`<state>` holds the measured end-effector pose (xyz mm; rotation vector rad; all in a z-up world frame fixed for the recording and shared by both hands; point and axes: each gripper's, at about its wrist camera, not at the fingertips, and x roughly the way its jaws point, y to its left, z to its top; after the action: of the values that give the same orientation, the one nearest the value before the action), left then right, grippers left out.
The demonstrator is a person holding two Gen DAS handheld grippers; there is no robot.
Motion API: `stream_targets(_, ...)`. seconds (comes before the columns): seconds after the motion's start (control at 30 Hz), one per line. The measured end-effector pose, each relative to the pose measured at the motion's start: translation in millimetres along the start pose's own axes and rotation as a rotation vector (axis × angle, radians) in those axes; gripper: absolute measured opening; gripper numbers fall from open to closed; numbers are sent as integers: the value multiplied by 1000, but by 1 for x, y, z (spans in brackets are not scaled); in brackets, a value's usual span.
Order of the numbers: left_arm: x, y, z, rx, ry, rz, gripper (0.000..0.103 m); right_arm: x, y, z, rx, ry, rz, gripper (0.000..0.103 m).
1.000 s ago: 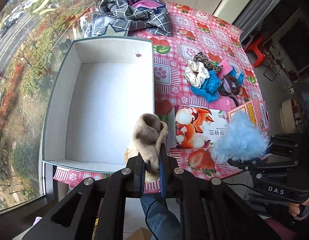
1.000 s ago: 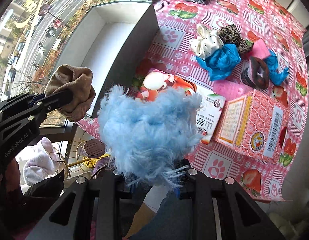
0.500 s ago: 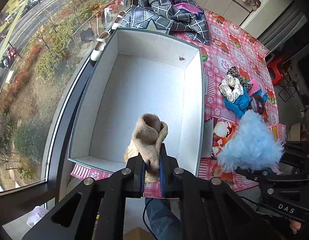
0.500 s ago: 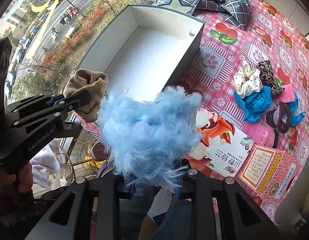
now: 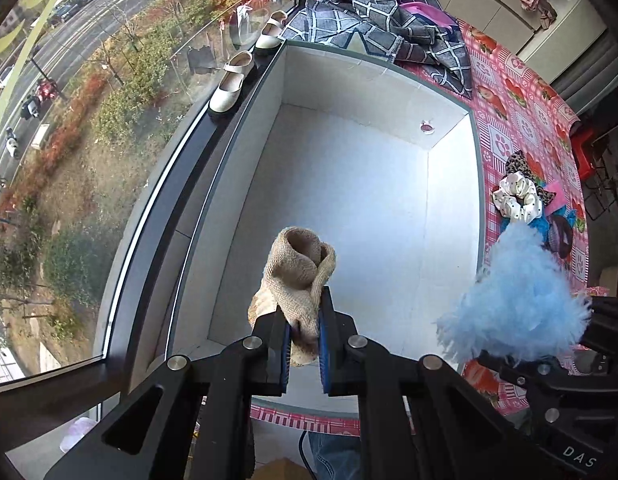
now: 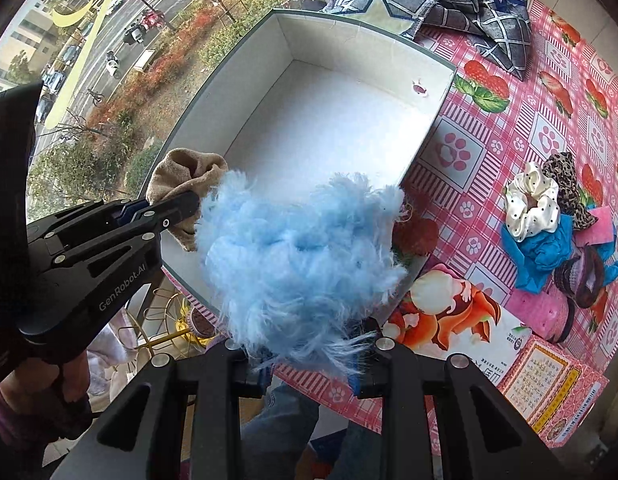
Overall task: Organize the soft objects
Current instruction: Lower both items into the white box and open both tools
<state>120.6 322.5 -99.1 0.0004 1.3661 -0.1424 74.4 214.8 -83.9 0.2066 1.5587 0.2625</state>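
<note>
A large, shallow white box with a grey rim sits on a pink tablecloth printed with strawberries and paw marks, its left side against a window. The box looks empty apart from a small dark mark on its far wall. Over its near right corner, the right gripper is clenched on a fluffy blue pom-pom, a loose puff of long fibres that looks almost weightless and squashy; a grip at its dense core seems safest, since the outer strands would likely slip or shed. Just to the left, over the box's near end, the left gripper is clamped on a beige knitted sock, bunched and rising out of the jaws. It looks light, limp and easy to pinch anywhere along a fold. On the cloth to the right of the box lies a small heap of more soft things: a white dotted scrunchie, a leopard-print one, blue fabric and pink pieces. Nearer lie a cartoon-printed packet and a pink carton.
</note>
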Motion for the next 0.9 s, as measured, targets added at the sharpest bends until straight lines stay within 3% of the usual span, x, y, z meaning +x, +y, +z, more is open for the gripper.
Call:
stream_targets(0.2,30,2,0,3,79,13,12,42,10,13,-41,74,9,28)
stream_targets(0.37,44,2,-15,6,142,-2,12,71,22,-3,-108,162,17,28)
stream_targets(0.9,42,-23,-80,64,229,-41,12,76,20,-60,-183,292,24,28)
